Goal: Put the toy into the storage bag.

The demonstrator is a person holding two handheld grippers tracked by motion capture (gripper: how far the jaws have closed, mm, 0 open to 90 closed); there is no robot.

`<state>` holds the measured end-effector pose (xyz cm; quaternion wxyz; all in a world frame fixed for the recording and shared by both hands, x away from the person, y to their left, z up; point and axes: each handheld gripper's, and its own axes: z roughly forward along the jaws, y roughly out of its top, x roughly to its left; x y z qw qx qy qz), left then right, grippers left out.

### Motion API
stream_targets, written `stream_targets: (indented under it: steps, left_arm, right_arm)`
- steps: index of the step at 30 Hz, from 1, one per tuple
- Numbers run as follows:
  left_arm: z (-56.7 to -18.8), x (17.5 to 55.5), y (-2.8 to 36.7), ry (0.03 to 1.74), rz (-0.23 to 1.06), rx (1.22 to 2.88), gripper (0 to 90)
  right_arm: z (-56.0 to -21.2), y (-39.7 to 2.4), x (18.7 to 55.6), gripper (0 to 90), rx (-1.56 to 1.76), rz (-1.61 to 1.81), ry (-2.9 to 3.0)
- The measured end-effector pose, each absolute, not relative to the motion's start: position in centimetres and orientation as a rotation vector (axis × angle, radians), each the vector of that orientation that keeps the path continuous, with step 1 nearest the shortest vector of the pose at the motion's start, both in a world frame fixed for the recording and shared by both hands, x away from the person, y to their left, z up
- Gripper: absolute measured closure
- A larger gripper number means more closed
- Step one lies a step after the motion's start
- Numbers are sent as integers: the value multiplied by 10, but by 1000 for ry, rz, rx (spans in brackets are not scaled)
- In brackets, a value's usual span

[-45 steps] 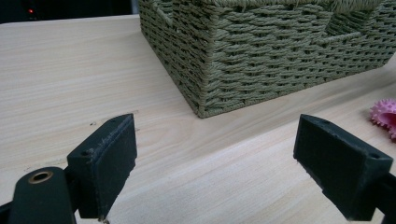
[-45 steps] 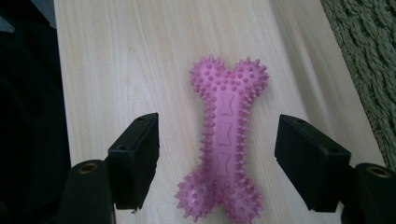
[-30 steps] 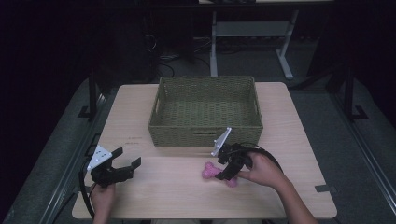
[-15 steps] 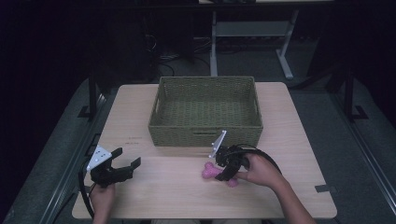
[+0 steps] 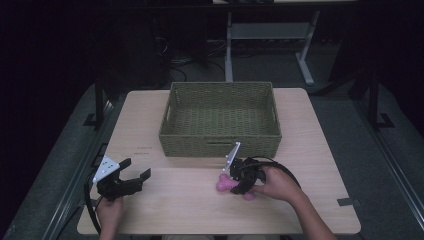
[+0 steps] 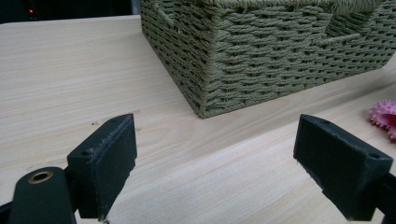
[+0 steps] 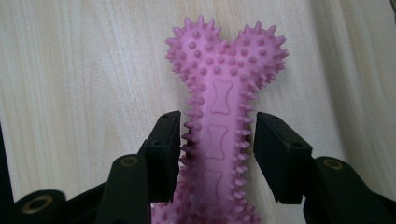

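A pink spiky bone toy (image 7: pixel 219 93) lies flat on the wooden table (image 5: pixel 180 210), in front of the woven basket. My right gripper (image 7: pixel 217 135) straddles its shaft, and both pads meet the spikes, so it is shut on the toy. In the high view the right gripper (image 5: pixel 235 184) sits over the toy (image 5: pixel 223 184), just before the basket's front right corner. My left gripper (image 5: pixel 135 176) rests near the table's front left, wide open, with nothing between its jaws (image 6: pixel 215 158). The toy's end (image 6: pixel 385 116) shows at the right edge of the left gripper view.
An olive woven basket (image 5: pixel 220 145) stands at the table's middle back, and I see nothing inside it. Its near corner (image 6: pixel 205 93) is close ahead of the left gripper. A black cable (image 5: pixel 285 170) loops behind the right hand. Table legs and cables lie on the dark floor beyond.
The right gripper has stayed over the pink toy, shifting only slightly. The left gripper has not moved.
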<state>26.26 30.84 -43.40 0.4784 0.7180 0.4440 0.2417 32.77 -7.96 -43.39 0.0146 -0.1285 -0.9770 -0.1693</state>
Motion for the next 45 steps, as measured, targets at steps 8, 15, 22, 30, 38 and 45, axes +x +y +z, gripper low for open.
stream_targets:
  steps: [8,15,22,30,38,45]
  left_arm:
    - [-434,262,309,1087,590,1750,128]
    - [-434,262,309,1086,591,1750,128]
    - [-434,262,309,1084,592,1752,128]
    - [-434,262,309,1085,593,1748,128]
    - [-434,262,309,1089,591,1745,128]
    - [-434,262,309,1089,591,1745,128]
  right_arm:
    - [-435,-78,328,546,-383,-519,-3037]
    - [-434,-79,329,573,-374,-519,-3024]
    - [-431,-81,329,579,-363,-533,-3026]
    - [-420,-85,330,580,-359,-581,-3017]
    - [-409,-88,330,581,-354,-617,-3014]
    - [-394,-89,331,582,-334,-662,-3012]
